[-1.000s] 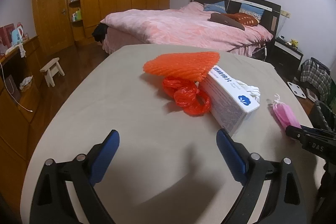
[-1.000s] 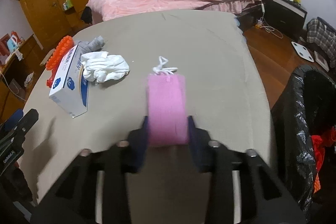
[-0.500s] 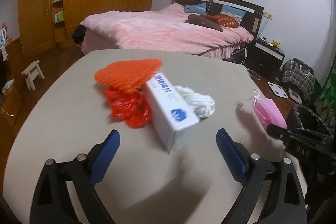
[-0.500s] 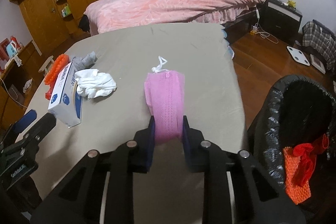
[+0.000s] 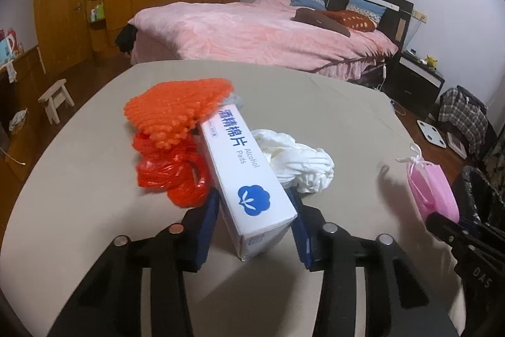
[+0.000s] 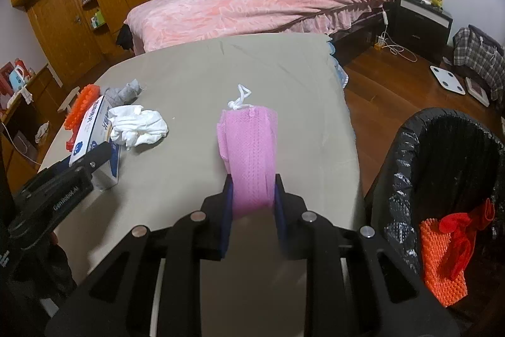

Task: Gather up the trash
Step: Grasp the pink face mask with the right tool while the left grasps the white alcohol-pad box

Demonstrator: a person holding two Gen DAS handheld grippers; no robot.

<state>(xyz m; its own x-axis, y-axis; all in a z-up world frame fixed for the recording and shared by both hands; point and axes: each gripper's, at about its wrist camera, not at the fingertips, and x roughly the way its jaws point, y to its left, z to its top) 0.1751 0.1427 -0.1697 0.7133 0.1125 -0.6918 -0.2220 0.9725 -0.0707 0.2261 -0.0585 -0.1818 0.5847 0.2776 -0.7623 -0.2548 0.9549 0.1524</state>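
Left wrist view: my left gripper (image 5: 255, 223) straddles the near end of the white alcohol-pad box (image 5: 246, 172), and its jaws are closing with the box between them. Both blue pads sit alongside the box walls; I cannot tell whether they press yet. The box lies lengthwise on the beige table (image 5: 315, 103), away from me, toward the table's middle. Against its left wall lies a crumpled red plastic bag (image 5: 170, 176), with an orange foam net (image 5: 176, 103) lying over the bag and over the box's far end. Against its right wall rests a wad of white cloth (image 5: 300, 163). A grey scrap (image 6: 124, 92) sits beyond the box's far end.

Right wrist view: my right gripper (image 6: 252, 195) is set narrow, clamped on a folded pink face mask (image 6: 249, 147). The mask stands up out of the pads, clear of the table surface, near the table's right edge, its white ear loops (image 6: 241, 98) bunched at the top.

Off the table's right edge stands a bin lined with a black bag (image 6: 407, 153). Inside it lie another orange foam net (image 6: 438, 267) and a red bag (image 6: 464, 229).
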